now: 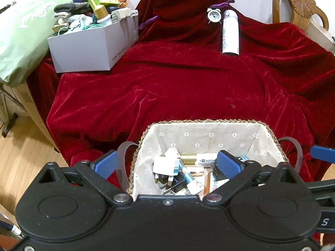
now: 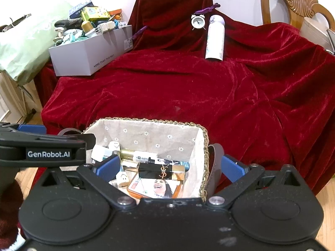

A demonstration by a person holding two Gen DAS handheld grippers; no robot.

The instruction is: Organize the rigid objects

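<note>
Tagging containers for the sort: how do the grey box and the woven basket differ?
The grey box has plain card walls with printed text; the woven basket has a braided rim, floral fabric lining and strap handles. The grey box is heaped above its rim, socks and cartons included; the woven basket's contents lie low, mostly chargers and cosmetics. The box sits far left, the basket nearest the grippers. Both are open-topped on the red cloth.

You have shiny red velvet cloth [image 1: 178, 83] draped over the table. The basket [image 1: 209, 121] has a rough woven rim and matt flowered fabric lining. Behind it, the bottle [image 1: 230, 33] looks smooth; the box [image 1: 83, 50] is matt cardboard; the chair [image 1: 299, 0] is glossy carved wood.
</note>
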